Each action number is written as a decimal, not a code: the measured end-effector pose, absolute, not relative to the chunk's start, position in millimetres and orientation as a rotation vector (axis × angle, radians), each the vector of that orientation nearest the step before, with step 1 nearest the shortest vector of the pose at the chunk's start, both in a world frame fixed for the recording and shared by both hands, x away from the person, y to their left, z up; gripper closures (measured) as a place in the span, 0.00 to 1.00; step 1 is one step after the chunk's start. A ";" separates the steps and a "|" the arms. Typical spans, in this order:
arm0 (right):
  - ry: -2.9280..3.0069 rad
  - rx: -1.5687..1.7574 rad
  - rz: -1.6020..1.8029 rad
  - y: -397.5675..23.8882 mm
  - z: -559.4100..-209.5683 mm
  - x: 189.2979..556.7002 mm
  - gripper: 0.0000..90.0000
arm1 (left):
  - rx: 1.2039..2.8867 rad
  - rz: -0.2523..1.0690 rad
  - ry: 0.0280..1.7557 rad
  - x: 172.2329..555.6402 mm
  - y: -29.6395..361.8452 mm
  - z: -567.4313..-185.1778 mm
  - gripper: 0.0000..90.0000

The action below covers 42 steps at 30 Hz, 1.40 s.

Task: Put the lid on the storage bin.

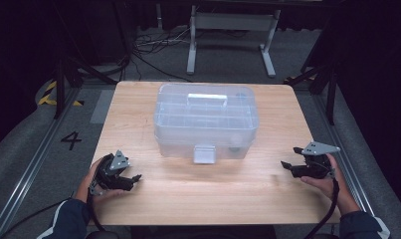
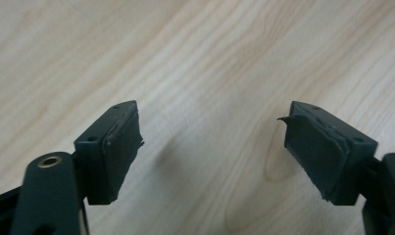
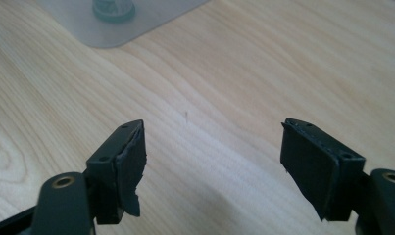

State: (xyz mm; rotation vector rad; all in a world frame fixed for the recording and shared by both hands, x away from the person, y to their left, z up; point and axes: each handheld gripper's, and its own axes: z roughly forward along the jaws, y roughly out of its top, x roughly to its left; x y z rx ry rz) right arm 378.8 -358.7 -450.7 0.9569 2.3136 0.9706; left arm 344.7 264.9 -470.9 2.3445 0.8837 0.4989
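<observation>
A clear plastic lidded storage box [image 1: 206, 121] sits mid-bench on the pale wooden bench [image 1: 198, 194], well apart from the left tool [image 1: 131, 180] and right tool [image 1: 286, 167], both spread empty; its slick walls could slip an uneven grip.

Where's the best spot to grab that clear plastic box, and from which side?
Probably the handle lying flat on the lid of the box: come from above, since it is the one narrow bar on a wide body. Both tongs, left and right, are open and empty on the table.
</observation>
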 end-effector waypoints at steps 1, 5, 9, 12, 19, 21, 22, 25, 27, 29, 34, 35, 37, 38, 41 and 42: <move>2.314 0.964 0.972 -359.9 -453.4 377.9 0.28 | 2.315 0.477 0.892 343.5 267.9 -472.9 0.23; 2.319 1.031 0.995 -367.0 -470.5 373.4 0.27 | 2.236 0.426 0.933 338.3 277.2 -479.3 0.22; 2.326 1.087 0.988 -370.4 -482.1 369.2 0.26 | 2.209 0.407 0.976 338.1 281.0 -481.6 0.20; 2.300 1.141 1.015 -374.3 -485.3 366.3 0.24 | 2.201 0.399 0.993 338.2 280.5 -481.9 0.18; 2.290 1.188 1.018 -377.5 -486.9 365.2 0.21 | 2.198 0.395 0.999 338.5 280.5 -482.3 0.17; 2.289 1.188 1.019 -377.5 -487.0 365.3 0.21 | 2.198 0.397 1.006 338.5 280.4 -482.3 0.17; 2.289 1.188 1.019 -377.5 -487.0 365.3 0.21 | 2.199 0.398 1.008 338.5 280.3 -482.2 0.16; 2.289 1.189 1.019 -377.5 -487.1 365.3 0.21 | 2.198 0.401 1.012 338.4 280.1 -482.2 0.16; 2.289 1.190 1.018 -377.5 -487.1 365.3 0.21 | 2.198 0.401 1.013 338.4 280.1 -482.2 0.16; 2.286 1.194 1.016 -377.5 -487.1 365.1 0.20 | 2.198 0.402 1.015 338.5 280.1 -482.2 0.15; 2.283 1.199 1.014 -377.5 -487.1 365.3 0.20 | 2.199 0.403 1.018 338.6 280.2 -482.2 0.15; 2.282 1.200 1.013 -377.5 -487.1 365.5 0.20 | 2.198 0.403 1.017 338.6 280.1 -482.2 0.15; 2.280 1.201 1.013 -377.6 -487.1 365.9 0.20 | 2.198 0.403 1.018 338.6 280.1 -482.3 0.15; 2.279 1.202 1.013 -377.6 -487.2 366.0 0.20 | 2.198 0.403 1.018 338.6 280.1 -482.3 0.15; 2.279 1.201 1.013 -377.6 -487.2 366.5 0.19 | 2.197 0.404 1.021 338.5 280.0 -482.2 0.15; 2.279 1.198 1.013 -377.6 -487.3 366.7 0.19 | 2.197 0.404 1.022 338.5 280.0 -482.3 0.15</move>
